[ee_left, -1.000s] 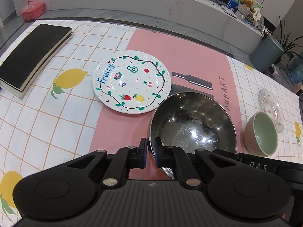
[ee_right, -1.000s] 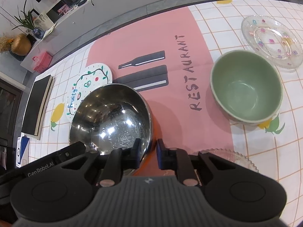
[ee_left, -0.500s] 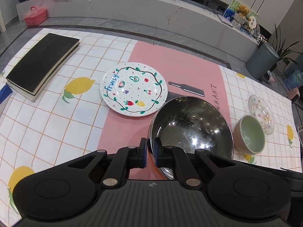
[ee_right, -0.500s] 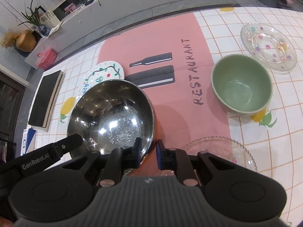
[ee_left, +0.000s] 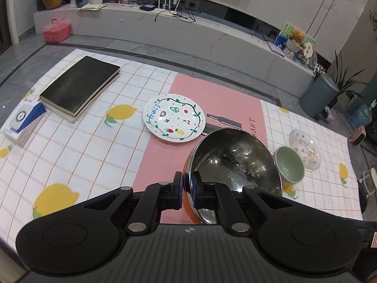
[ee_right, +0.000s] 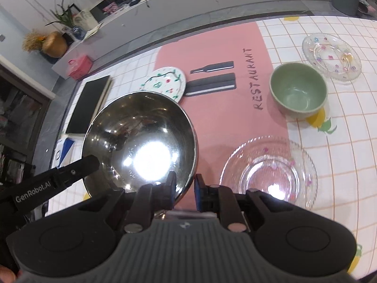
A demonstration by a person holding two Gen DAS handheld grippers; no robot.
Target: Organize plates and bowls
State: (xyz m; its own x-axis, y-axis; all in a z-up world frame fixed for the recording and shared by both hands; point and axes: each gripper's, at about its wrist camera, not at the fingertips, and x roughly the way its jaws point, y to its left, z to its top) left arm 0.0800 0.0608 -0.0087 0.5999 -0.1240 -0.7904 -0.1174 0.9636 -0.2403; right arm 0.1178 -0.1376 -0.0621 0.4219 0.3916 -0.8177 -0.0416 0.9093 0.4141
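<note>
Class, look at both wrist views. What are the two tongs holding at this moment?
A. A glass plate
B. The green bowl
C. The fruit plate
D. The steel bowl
D: the left tongs and the right tongs each pinch the rim of the steel bowl, on opposite sides.

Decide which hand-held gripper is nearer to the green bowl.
Right. The right hand-held gripper grips the steel bowl's rim on the side facing the green bowl; the left hand-held gripper grips the opposite rim.
</note>
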